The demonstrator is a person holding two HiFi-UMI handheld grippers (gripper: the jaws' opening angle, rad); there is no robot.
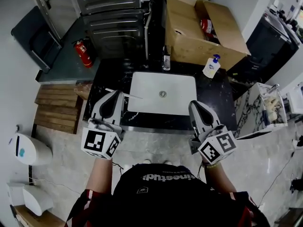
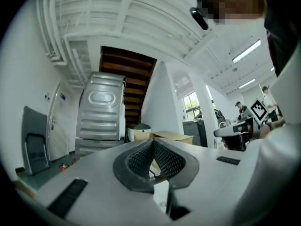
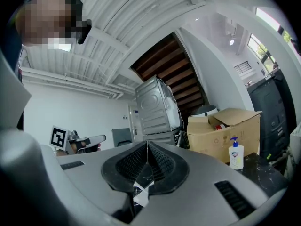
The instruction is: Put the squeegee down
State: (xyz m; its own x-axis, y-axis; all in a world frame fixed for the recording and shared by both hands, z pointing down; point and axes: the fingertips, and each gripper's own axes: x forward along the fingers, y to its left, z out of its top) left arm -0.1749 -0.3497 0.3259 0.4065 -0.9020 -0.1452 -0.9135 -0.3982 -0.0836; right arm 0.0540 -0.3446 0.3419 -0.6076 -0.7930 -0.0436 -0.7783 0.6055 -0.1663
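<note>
Head view: white print on the person's black shirt [image 1: 163,178] sits upside down and is only partly legible. The left gripper [image 1: 115,94] and right gripper [image 1: 195,106] hang over a black marble counter [image 1: 218,98]. What looks like the thin pale squeegee [image 1: 129,95] lies at the white sink's [image 1: 142,105] 9 o'clock rim. The soap bottle [image 1: 211,66] stands at 2 o'clock, label unreadable.

Left gripper view: jaws together, empty; a grey machine [image 2: 101,114] at 11 o'clock.

Right gripper view: jaws together, empty; a cardboard box [image 3: 221,131] at 3 o'clock.

The sink [image 1: 163,82] is white, set in a black countertop [image 1: 215,98] veined with white. Far left stands a red fire extinguisher [image 1: 84,52]. Far right are a brown cardboard box [image 1: 189,39] and a white soap bottle [image 1: 211,67] — blue pump. The left gripper [image 1: 115,94] and right gripper [image 1: 194,106] are pale grey — black-and-white square markers.
</note>
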